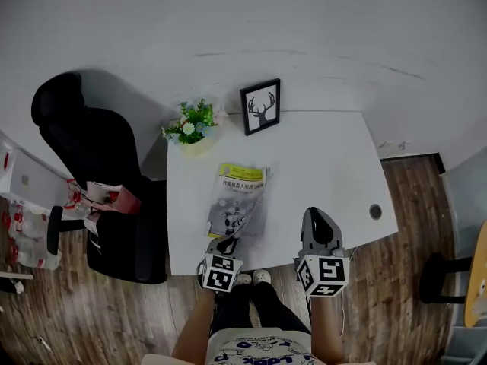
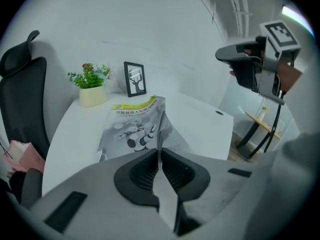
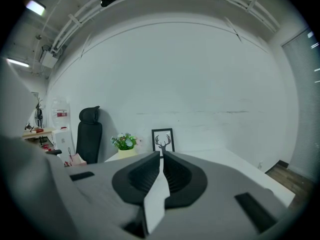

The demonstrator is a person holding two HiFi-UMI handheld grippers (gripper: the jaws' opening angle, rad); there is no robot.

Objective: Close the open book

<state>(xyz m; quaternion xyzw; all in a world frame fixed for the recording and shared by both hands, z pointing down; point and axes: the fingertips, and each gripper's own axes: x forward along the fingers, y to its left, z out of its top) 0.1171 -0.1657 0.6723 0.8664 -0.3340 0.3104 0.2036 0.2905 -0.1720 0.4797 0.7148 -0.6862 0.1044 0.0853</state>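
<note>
Your left gripper (image 1: 226, 245) tips downward over the near edge of the white table (image 1: 327, 166), its marker cube towards your body and your forearm reaching forward below it. Its jaws are pressed together on the near edge of the book (image 1: 237, 204): in the left gripper view a thin upright edge of the cover runs straight into the slit between them. The grey cover with its yellow band faces left there, raised off the printed page that shows just to its right, so the book is not flat shut. It lies in the near-left part of the table.

Your right gripper (image 1: 317, 217) hovers to the right of the book, apart from it, above the table's near edge. It points almost level towards the far wall. Its jaws are closed together with nothing between them.

At the far edge of the table stand a framed deer picture (image 1: 260, 106) and a potted plant (image 1: 194, 122); a black chair (image 1: 99, 158) stands to the left
</note>
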